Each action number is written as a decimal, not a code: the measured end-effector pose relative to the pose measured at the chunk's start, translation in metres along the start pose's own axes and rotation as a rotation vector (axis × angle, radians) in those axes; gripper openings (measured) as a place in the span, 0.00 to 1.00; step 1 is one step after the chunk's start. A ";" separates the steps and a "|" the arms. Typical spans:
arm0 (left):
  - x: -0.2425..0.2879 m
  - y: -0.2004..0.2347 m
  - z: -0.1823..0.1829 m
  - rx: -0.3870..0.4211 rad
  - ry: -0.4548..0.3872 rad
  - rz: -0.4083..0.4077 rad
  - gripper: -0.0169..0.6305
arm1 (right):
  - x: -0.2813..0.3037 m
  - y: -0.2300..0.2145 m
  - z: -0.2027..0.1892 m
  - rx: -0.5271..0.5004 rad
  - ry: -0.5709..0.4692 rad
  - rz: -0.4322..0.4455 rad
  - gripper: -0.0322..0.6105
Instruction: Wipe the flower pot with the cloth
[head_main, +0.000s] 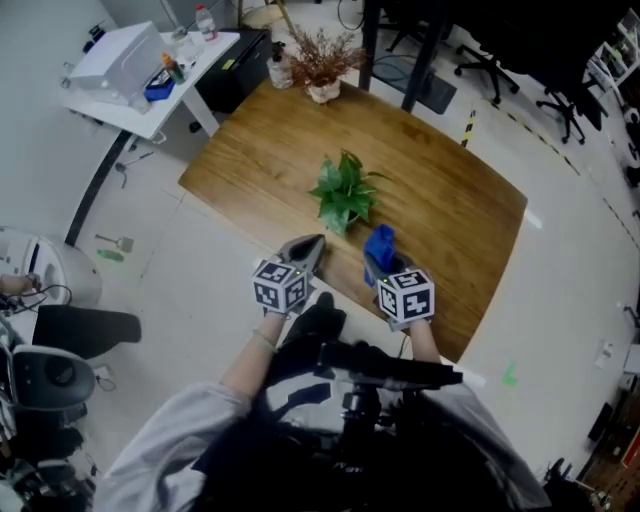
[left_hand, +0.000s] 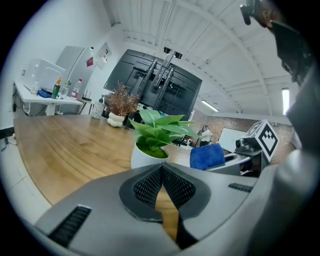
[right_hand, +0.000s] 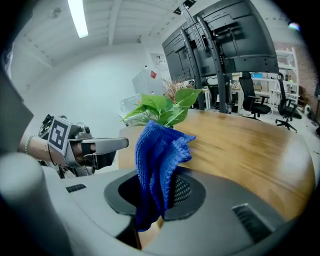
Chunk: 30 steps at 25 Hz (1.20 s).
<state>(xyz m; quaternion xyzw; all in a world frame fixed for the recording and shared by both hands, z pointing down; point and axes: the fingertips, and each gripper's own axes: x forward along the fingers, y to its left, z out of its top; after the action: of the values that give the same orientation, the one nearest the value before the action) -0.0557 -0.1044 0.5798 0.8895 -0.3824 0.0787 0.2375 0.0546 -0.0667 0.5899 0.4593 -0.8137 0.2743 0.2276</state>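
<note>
A white flower pot (left_hand: 146, 159) with a leafy green plant (head_main: 344, 190) stands near the middle of the wooden table (head_main: 440, 200). My right gripper (head_main: 380, 258) is shut on a blue cloth (right_hand: 157, 162), which sticks up between its jaws just short of the plant (right_hand: 162, 107). My left gripper (head_main: 310, 247) is shut with nothing in it, hovering at the table's near edge left of the pot. In the left gripper view the blue cloth (left_hand: 207, 156) shows to the right of the pot. In the right gripper view the pot is mostly hidden behind the cloth.
A second small pot with dried reddish twigs (head_main: 323, 62) and a bottle (head_main: 278, 68) stand at the table's far corner. A white side table (head_main: 150, 75) with a clear box and bottles is at the far left. Office chairs (head_main: 490, 60) stand beyond.
</note>
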 end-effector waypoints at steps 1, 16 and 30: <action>-0.005 -0.008 -0.002 -0.004 -0.008 0.011 0.03 | -0.007 0.004 -0.003 -0.006 0.000 0.013 0.18; -0.088 -0.125 -0.050 -0.024 -0.119 0.166 0.03 | -0.102 0.060 -0.073 -0.112 -0.028 0.160 0.18; -0.112 -0.145 -0.065 0.002 -0.101 0.149 0.03 | -0.119 0.092 -0.087 -0.129 -0.055 0.156 0.17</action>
<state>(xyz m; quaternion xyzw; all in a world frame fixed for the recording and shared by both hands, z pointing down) -0.0271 0.0850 0.5481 0.8616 -0.4589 0.0515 0.2108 0.0412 0.1041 0.5590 0.3860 -0.8690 0.2254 0.2123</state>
